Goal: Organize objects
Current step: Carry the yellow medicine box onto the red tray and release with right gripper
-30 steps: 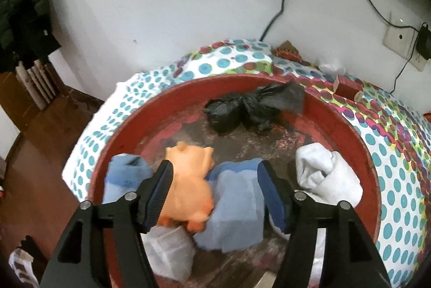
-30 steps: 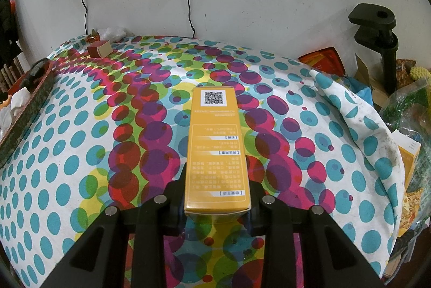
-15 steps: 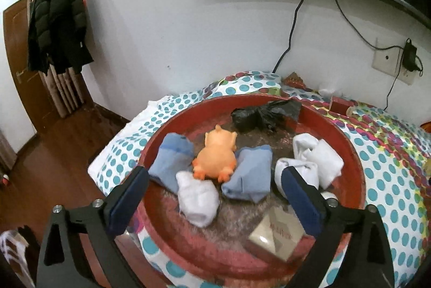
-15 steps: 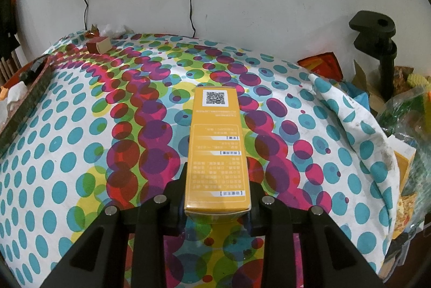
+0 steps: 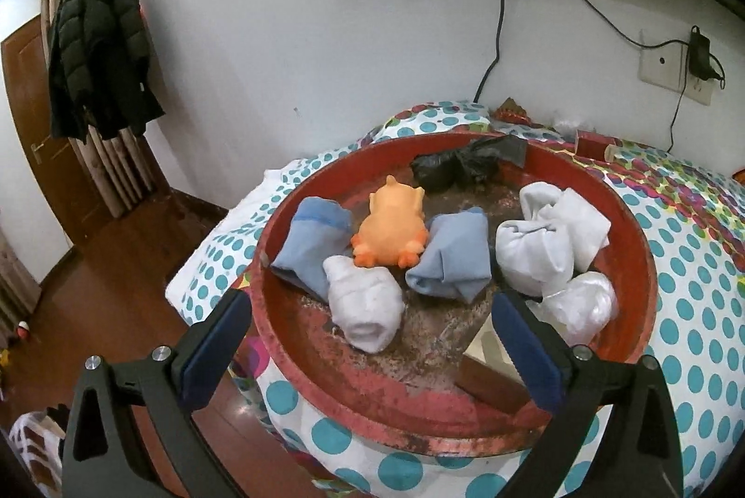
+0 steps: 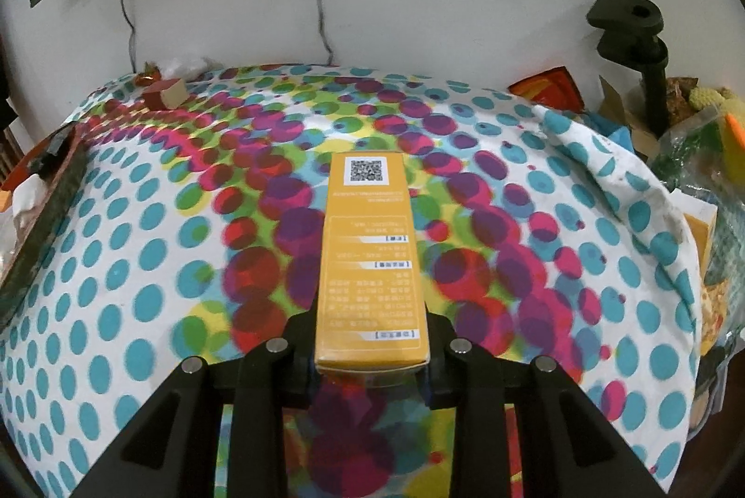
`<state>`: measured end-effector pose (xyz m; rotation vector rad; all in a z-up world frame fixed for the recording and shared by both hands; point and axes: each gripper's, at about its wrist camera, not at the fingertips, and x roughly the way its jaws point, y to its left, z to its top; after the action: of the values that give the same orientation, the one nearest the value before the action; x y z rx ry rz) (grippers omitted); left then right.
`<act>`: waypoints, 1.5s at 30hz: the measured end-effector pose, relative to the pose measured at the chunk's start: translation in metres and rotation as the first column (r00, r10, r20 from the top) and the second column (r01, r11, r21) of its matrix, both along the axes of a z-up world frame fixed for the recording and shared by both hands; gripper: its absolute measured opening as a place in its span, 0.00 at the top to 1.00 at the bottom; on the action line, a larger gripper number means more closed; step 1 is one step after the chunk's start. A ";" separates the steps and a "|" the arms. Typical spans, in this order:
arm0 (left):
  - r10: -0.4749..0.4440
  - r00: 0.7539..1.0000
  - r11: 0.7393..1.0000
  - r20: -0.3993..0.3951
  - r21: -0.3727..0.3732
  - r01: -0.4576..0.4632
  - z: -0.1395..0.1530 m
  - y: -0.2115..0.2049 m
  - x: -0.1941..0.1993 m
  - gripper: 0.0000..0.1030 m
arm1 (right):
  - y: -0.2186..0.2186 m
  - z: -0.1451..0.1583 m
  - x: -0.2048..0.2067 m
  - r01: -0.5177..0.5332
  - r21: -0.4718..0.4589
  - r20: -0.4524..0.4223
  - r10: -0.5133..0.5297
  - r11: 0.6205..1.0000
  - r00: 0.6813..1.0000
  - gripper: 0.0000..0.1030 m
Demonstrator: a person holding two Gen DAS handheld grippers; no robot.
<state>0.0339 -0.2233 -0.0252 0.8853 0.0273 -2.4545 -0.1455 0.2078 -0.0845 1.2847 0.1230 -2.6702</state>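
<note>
Left gripper (image 5: pixel 370 339): jaws spread wide, nothing between, low in frame over the red tray (image 5: pixel 638 237).
Right gripper (image 6: pixel 371 351): clamped on the yellow box (image 6: pixel 370 260), frame centre.
Risk: I judge the long box could pivot in that end-grip when swung trayward.

your left gripper (image 5: pixel 370 346) points downward, jaws spread wide after just opening, nothing between them. your right gripper (image 6: pixel 371 351) tilts downward, clamped on the yellow box (image 6: pixel 370 265).

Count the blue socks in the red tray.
2. One blue sock lies left of the orange toy, the other blue sock lies right of it, both on the red tray. More could be hidden under the white bundles.
</note>
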 end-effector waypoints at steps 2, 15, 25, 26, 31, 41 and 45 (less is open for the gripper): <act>-0.004 1.000 1.000 -0.004 0.011 0.004 0.000 -0.001 0.001 0.00 | -0.016 0.001 0.002 -0.003 -0.007 -0.005 0.003 1.000 1.000 0.71; 0.014 1.000 0.997 -0.001 0.076 -0.014 -0.003 -0.012 0.000 0.00 | -0.072 0.021 0.022 -0.078 -0.033 -0.033 0.076 0.996 0.997 0.71; 0.030 1.000 0.994 0.005 0.106 -0.031 -0.004 -0.020 0.000 0.00 | -0.138 0.048 0.032 -0.212 -0.044 -0.063 0.210 0.976 0.976 0.71; 0.030 1.000 0.994 0.006 0.105 -0.031 -0.005 -0.020 0.000 0.00 | -0.146 0.051 0.033 -0.228 -0.046 -0.065 0.225 0.972 0.972 0.71; 0.039 0.999 0.995 0.003 0.096 -0.039 -0.003 -0.022 0.001 0.00 | -0.189 0.059 0.041 -0.310 -0.045 -0.076 0.306 0.950 0.949 0.71; 0.084 0.996 0.987 0.004 0.136 -0.084 -0.004 -0.039 0.004 0.00 | -0.281 0.073 0.047 -0.441 -0.035 -0.079 0.437 0.897 0.896 0.71; 0.104 0.995 0.985 0.003 0.137 -0.103 -0.005 -0.044 0.006 0.00 | -0.319 0.077 0.047 -0.483 -0.009 -0.073 0.481 0.876 0.874 0.71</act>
<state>0.0397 -0.2672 -0.0302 0.9133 0.2406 -2.3799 -0.0987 -0.1117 -0.0073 0.9898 0.3654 -2.2725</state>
